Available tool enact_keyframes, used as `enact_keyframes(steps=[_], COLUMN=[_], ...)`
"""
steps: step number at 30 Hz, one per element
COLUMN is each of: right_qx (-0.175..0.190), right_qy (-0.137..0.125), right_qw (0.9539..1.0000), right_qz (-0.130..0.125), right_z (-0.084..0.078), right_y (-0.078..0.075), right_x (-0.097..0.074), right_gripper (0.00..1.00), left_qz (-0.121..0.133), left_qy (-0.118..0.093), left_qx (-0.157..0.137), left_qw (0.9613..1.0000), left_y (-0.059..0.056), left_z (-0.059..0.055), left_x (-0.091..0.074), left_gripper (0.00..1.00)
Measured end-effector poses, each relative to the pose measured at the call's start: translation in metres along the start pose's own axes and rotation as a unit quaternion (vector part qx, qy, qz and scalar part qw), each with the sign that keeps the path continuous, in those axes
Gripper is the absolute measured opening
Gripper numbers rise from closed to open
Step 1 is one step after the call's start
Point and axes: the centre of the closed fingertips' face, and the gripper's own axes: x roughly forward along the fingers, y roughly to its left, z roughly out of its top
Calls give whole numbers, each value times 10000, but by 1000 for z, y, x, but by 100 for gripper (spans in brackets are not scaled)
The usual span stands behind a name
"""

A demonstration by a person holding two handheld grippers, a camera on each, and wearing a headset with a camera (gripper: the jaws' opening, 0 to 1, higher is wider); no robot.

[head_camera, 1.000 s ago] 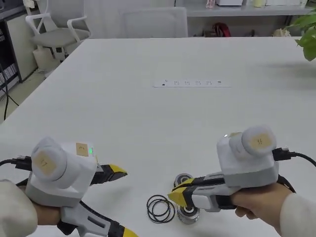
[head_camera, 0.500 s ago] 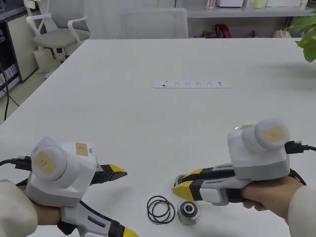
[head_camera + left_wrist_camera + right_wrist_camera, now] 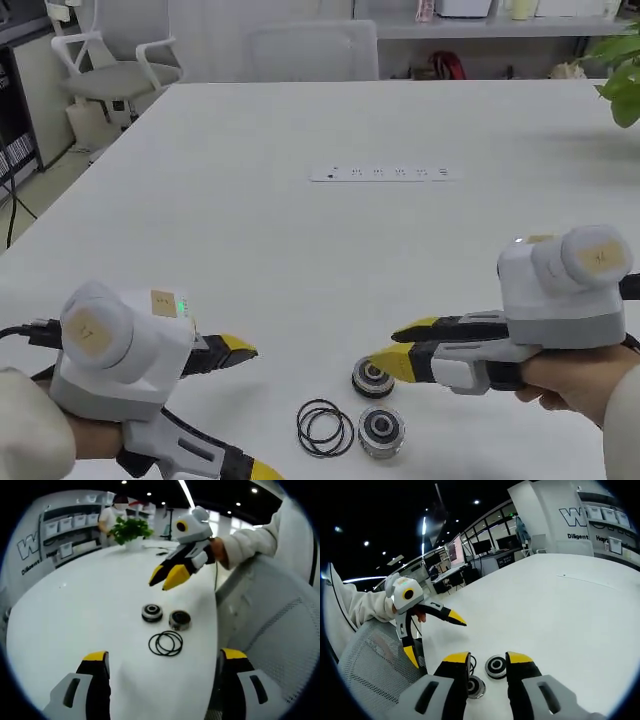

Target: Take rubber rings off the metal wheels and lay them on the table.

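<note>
Two metal wheels lie near the table's front edge, one [image 3: 372, 377] behind the other [image 3: 381, 428]. Several black rubber rings [image 3: 325, 425] lie loose on the table just left of them. My right gripper [image 3: 400, 345] hovers just right of the far wheel, open by a narrow gap with nothing in it. My left gripper [image 3: 248, 410] stands wide open and empty to the left of the rings. From the left gripper view, the wheels [image 3: 152, 612] [image 3: 179, 620] and rings [image 3: 166, 643] lie beyond its fingertips [image 3: 95, 657]. The right gripper view has a wheel [image 3: 496, 666] between its jaws.
A white power strip [image 3: 385, 172] lies mid-table. The white table [image 3: 300, 240] stretches far ahead. An office chair [image 3: 110, 60] stands at the back left and a green plant [image 3: 622, 70] at the far right. A person stands in the distance [image 3: 112, 517].
My right gripper has drawn back to the right and risen a little, uncovering both wheels. The left gripper, rings and wheels stay where they were.
</note>
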Motion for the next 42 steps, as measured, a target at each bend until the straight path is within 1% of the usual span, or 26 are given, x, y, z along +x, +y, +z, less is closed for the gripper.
enact_keyframes(steps=[5, 9, 13, 15, 17, 23, 26, 29, 31, 36, 42], right_qx=[57, 73, 195, 252, 294, 342, 347, 319, 308, 281, 324], right_qy=[-103, -168, -205, -200, -192, -132, -110, -59, -36, -42, -58], right_qw=[9999, 9998, 9994, 9993, 9991, 9987, 9987, 9988, 9988, 9990, 9988], right_qz=[-48, -119, -191, -213, -249, -344, -363, -377, -376, -360, -373], right_z=[2, 3, 2, 0, -1, -6, -7, -10, -11, -11, -11], right_y=[-6, -11, -18, -20, -22, -26, -27, -27, -27, -26, -28], right_x=[-5, -9, -12, -13, -14, -16, -16, -16, -16, -17, -19], right_gripper=[28, 32, 36, 40, 41, 42, 42, 42, 41, 41, 41], left_qz=[20, 69, 126, 150, 176, 264, 316, 382, 378, 389, 389], left_qy=[-10, -118, -137, -230, -357, -572, -696, -795, -854, -897, -890], left_qx=[7, -30, -145, -158, -225, -278, -270, -139, -56, 42, 287], left_qw=[10000, 9999, 9997, 9995, 9990, 9976, 9967, 9960, 9956, 9952, 9949], left_y=[2, 4, 7, 8, 10, 15, 18, 22, 21, 22, 27], left_z=[0, 5, 7, 12, 19, 36, 48, 63, 73, 87, 104], left_x=[0, -2, -3, -4, -5, -8, -11, -15, -16, -16, -10], left_gripper=[93, 93, 92, 92, 92, 91, 91, 88, 86, 86, 84])
